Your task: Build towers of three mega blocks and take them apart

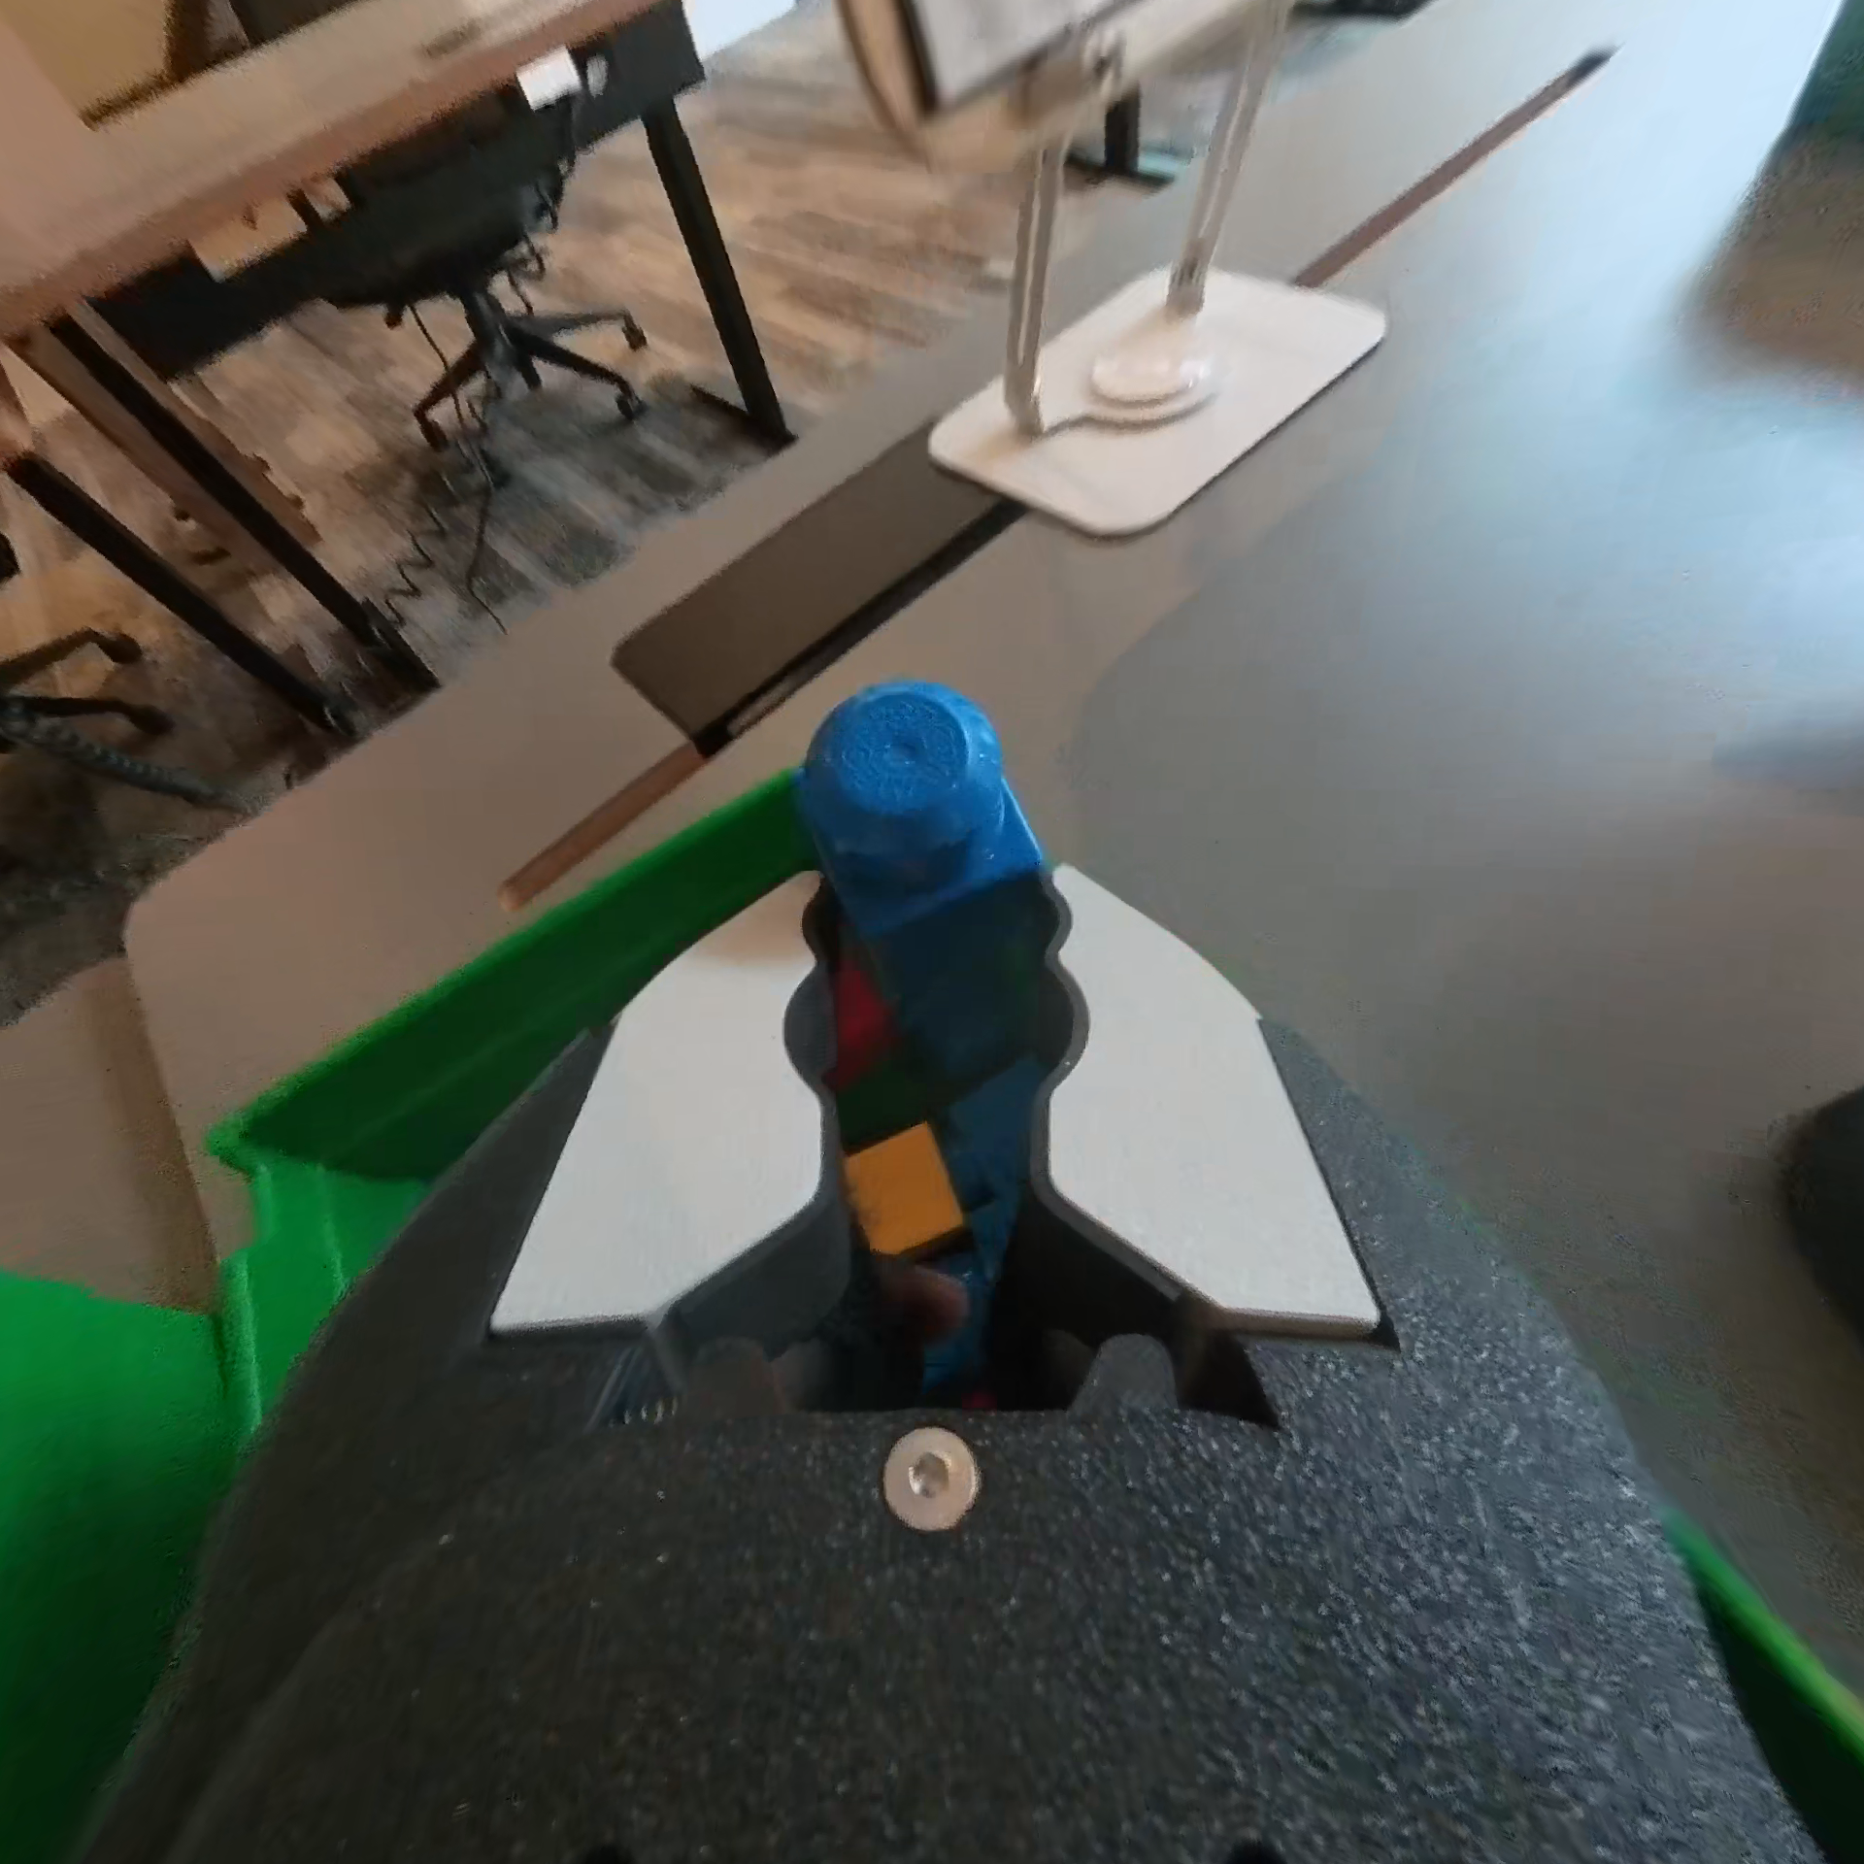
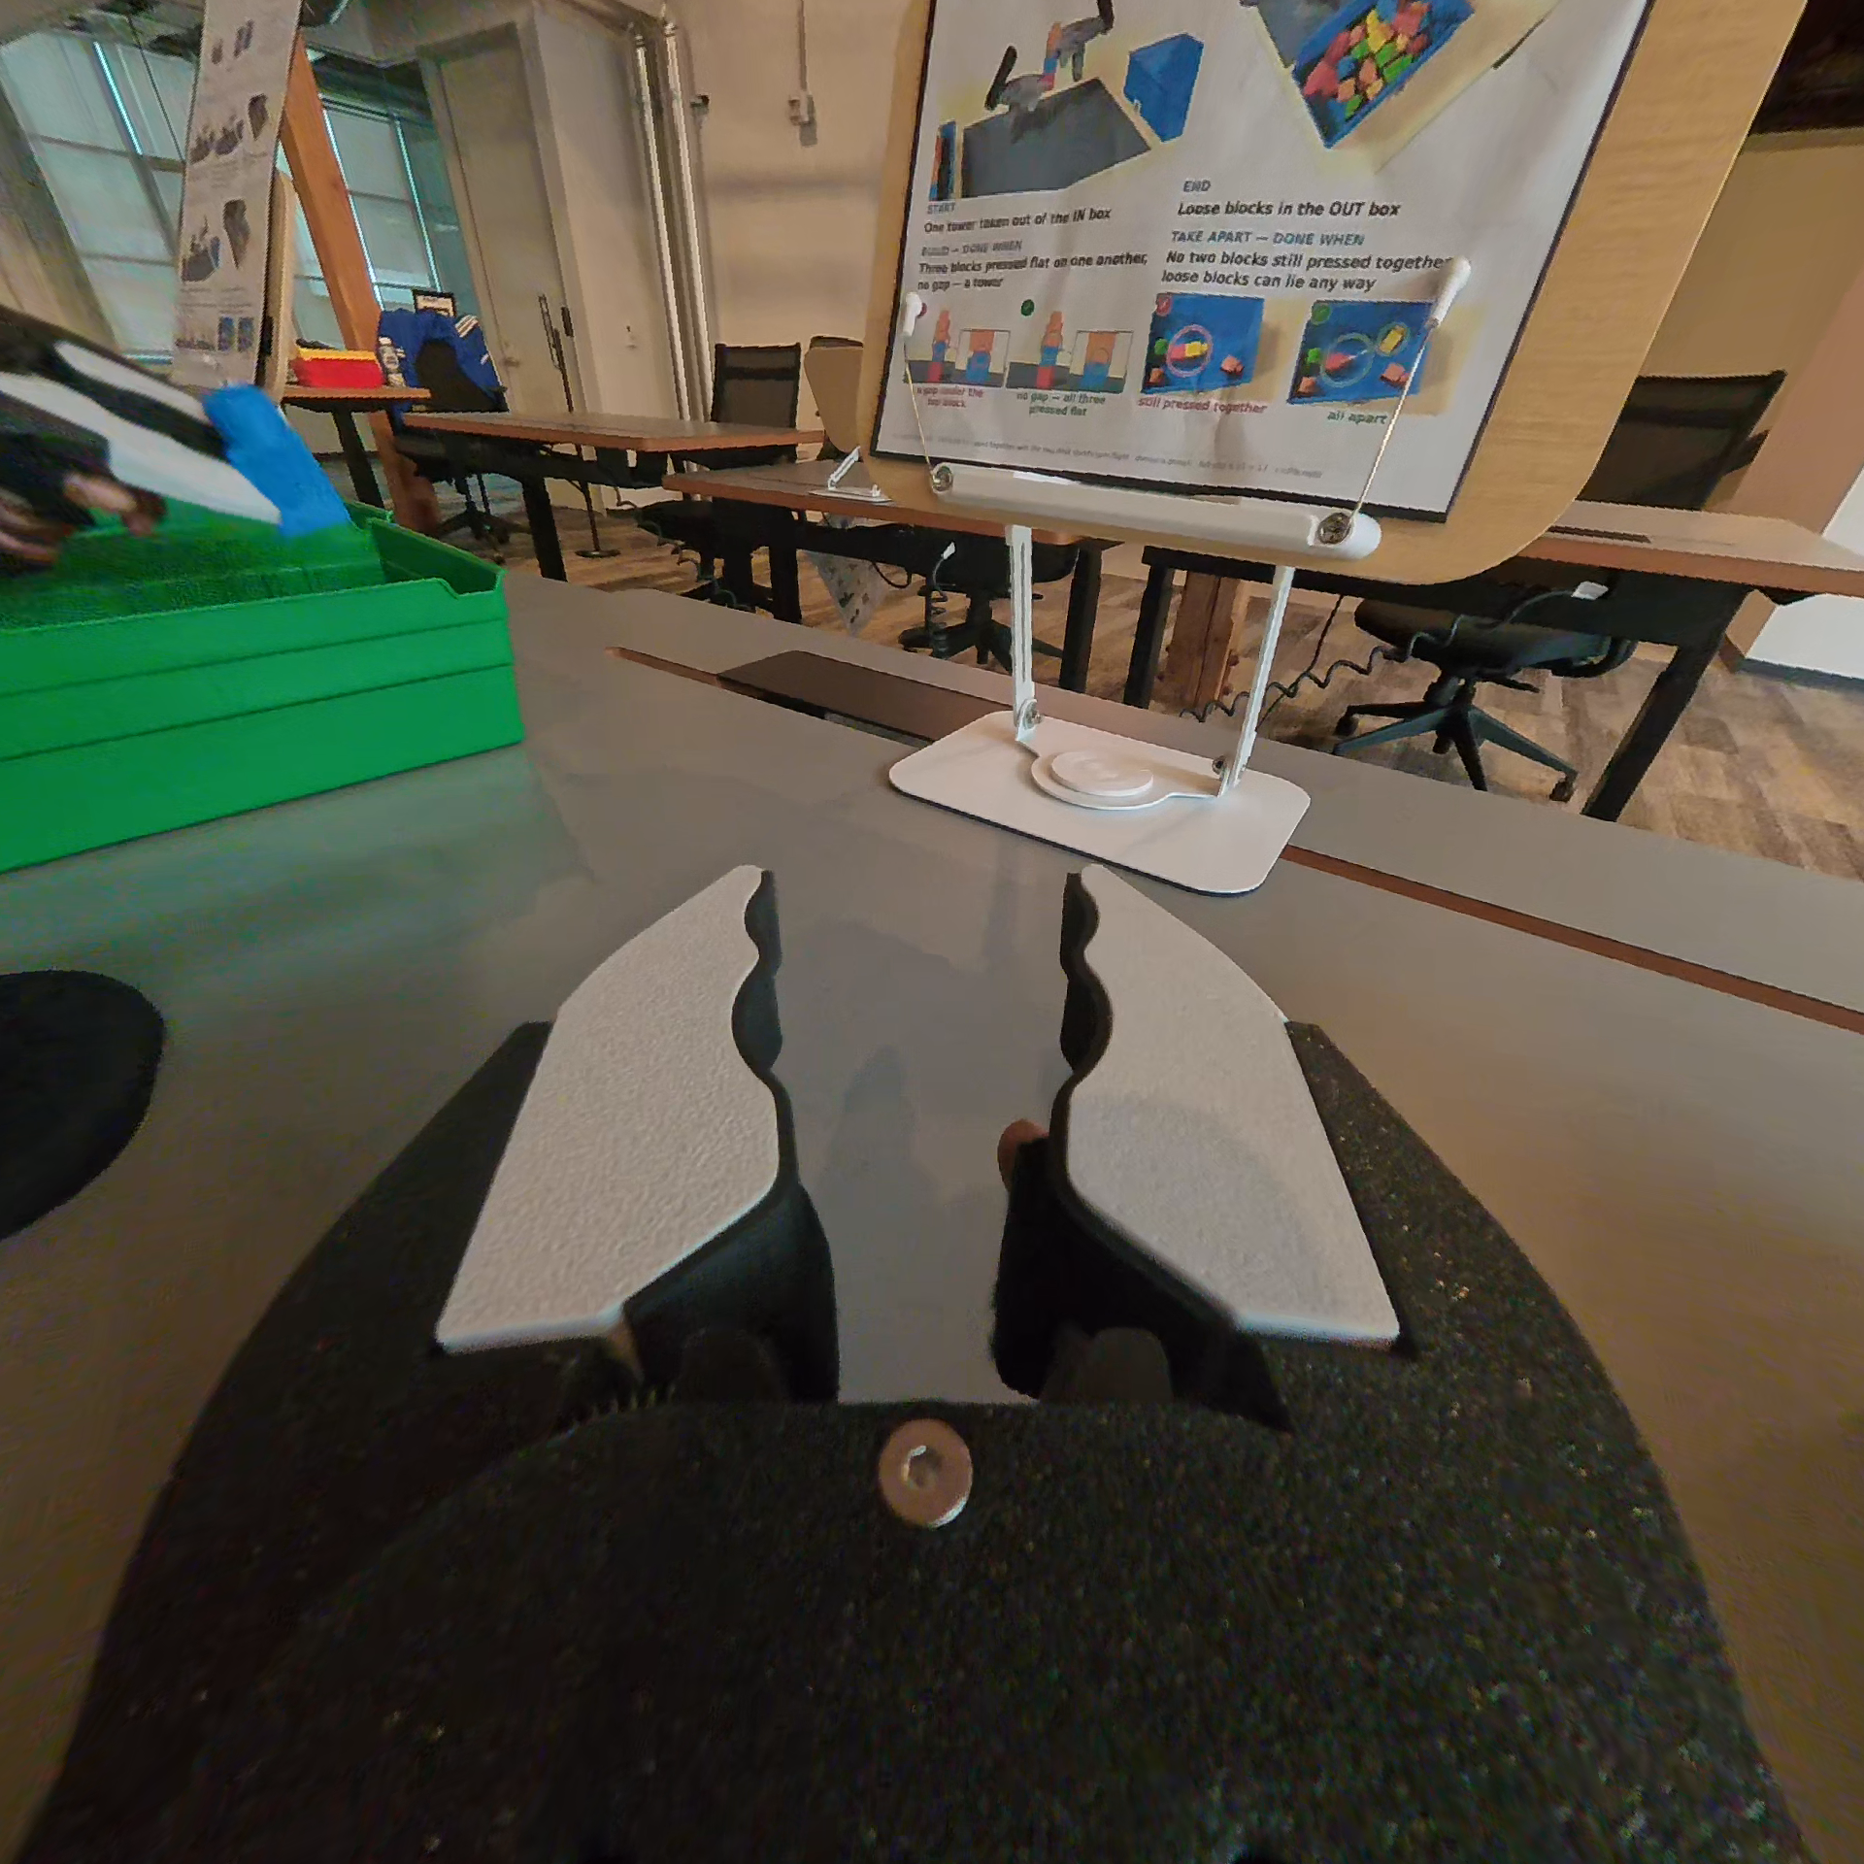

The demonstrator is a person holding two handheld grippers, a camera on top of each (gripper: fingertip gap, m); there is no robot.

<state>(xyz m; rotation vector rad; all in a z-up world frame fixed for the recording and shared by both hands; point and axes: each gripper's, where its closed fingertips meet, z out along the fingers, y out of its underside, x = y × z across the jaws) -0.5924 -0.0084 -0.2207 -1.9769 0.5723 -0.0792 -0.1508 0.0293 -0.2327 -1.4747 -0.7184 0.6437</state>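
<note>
My left gripper (image 1: 933, 898) is shut on a blue mega block (image 1: 923, 807) whose stud end sticks out past the fingertips, held above the green box (image 1: 504, 1009). Red, green and yellow blocks show through the gap below it, down in the box. In the right wrist view the left gripper (image 2: 267, 494) with the blue block (image 2: 267, 454) hovers over the green box (image 2: 252, 666) at the far left. My right gripper (image 2: 918, 888) is open and empty, low over the grey table (image 2: 706, 807).
A white stand (image 2: 1099, 797) holding an instruction board (image 2: 1261, 232) sits on the table ahead, also in the left wrist view (image 1: 1160, 403). A black round pad (image 2: 61, 1089) lies at the left. Desks and office chairs stand beyond the table edge. Some 45 centimeters of space lies between my two pairs of fingers.
</note>
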